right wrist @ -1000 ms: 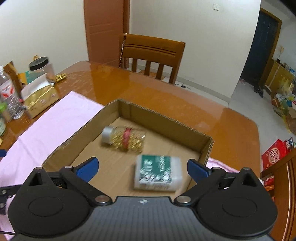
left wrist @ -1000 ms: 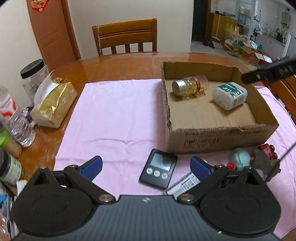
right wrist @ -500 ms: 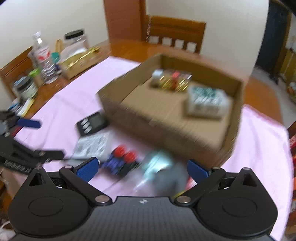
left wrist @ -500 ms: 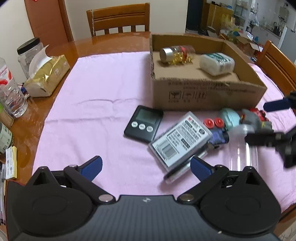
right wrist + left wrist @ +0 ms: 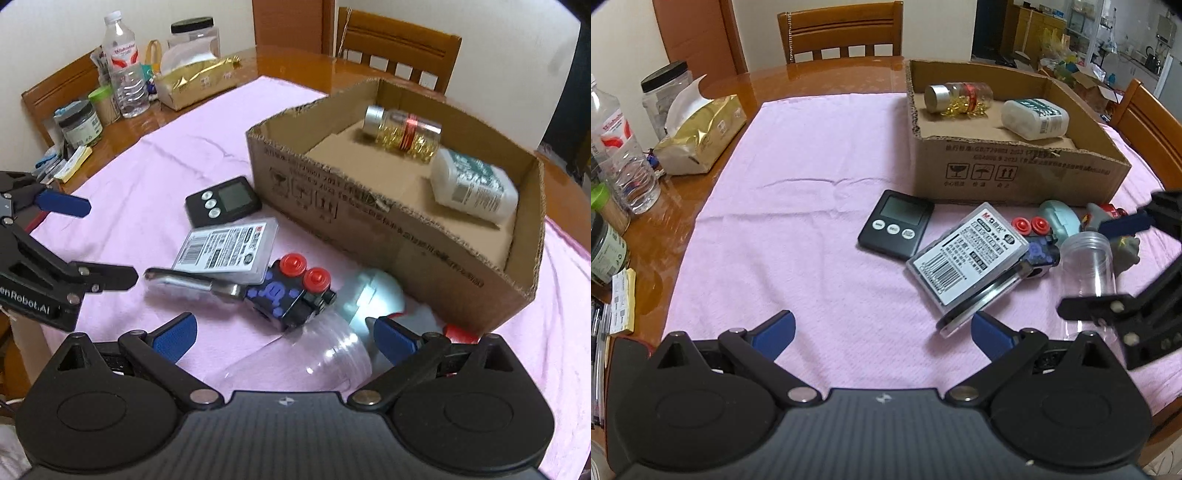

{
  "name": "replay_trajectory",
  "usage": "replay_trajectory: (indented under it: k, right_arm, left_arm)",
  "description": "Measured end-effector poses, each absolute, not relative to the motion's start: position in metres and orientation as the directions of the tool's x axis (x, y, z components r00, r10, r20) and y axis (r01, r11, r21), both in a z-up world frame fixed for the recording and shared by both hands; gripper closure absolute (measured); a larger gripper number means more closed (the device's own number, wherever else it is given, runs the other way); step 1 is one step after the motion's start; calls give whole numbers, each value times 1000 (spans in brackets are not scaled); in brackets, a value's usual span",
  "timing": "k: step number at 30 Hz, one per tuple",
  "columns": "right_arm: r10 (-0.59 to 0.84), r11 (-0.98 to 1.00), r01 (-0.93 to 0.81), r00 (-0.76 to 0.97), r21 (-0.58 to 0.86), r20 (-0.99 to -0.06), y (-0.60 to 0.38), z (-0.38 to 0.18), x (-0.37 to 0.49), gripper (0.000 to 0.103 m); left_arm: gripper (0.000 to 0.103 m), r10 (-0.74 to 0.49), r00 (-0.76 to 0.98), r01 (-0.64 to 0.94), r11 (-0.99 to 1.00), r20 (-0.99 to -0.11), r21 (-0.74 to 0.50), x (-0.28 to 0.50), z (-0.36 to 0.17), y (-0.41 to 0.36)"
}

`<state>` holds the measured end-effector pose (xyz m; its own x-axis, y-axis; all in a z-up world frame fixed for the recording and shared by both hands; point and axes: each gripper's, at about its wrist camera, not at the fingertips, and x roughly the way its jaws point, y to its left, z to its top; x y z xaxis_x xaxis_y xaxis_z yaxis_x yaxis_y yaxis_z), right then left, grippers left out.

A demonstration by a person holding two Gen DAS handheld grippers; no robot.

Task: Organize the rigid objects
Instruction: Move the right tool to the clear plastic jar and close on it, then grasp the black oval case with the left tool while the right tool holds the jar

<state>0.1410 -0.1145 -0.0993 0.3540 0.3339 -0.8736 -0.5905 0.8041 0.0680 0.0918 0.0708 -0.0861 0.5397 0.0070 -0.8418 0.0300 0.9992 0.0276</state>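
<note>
while both sets of jaws stand wide and hold nothing, the left gripper (image 5: 882, 332) hovers over bare pink cloth (image 5: 798, 206) on the desk, the right gripper (image 5: 282, 332) over a clear plastic jar (image 5: 314, 360) lying between its jaws. ahead of the right jaws: a black block toy with red knobs (image 5: 291, 291), a flat clear plastic case with barcode label (image 5: 229, 247), a black digital timer (image 5: 221, 201). beyond these, an open brown cardboard box (image 5: 388, 229) containing a clear capsule bottle with silver cap (image 5: 402, 133) and a white bottle with green label (image 5: 476, 188), both on their sides.
</note>
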Motion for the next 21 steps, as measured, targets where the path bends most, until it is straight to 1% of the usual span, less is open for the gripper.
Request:
replay_trajectory:
  k: [3, 9, 13, 17, 20, 21]
  right_arm:
    - [333, 808, -582, 320, 93, -887, -120, -99, 131, 0]
    - [333, 810, -558, 188, 178, -924, -125, -108, 106, 0]
    - [269, 833, -542, 221, 111, -938, -118, -119, 92, 0]
    - [204, 856, -515, 246, 50, -948, -117, -134, 86, 0]
    - [165, 845, -535, 279, -11, -946, -114, -137, 79, 0]
    - [169, 847, -532, 283, -8, -944, -115, -137, 78, 0]
  left_arm:
    - [2, 6, 540, 28, 999, -842, 25, 91, -85, 75]
    - [2, -13, 538, 56, 998, -843, 20, 92, -86, 75]
    - [2, -43, 544, 88, 996, -838, 6, 102, -85, 69]
    - [2, -1, 569, 83, 995, -822, 56, 119, -89, 61]
    - [2, 6, 557, 81, 995, -831, 61, 130, -97, 57]
    - [2, 7, 549, 80, 995, -836, 61, 131, -100, 57]
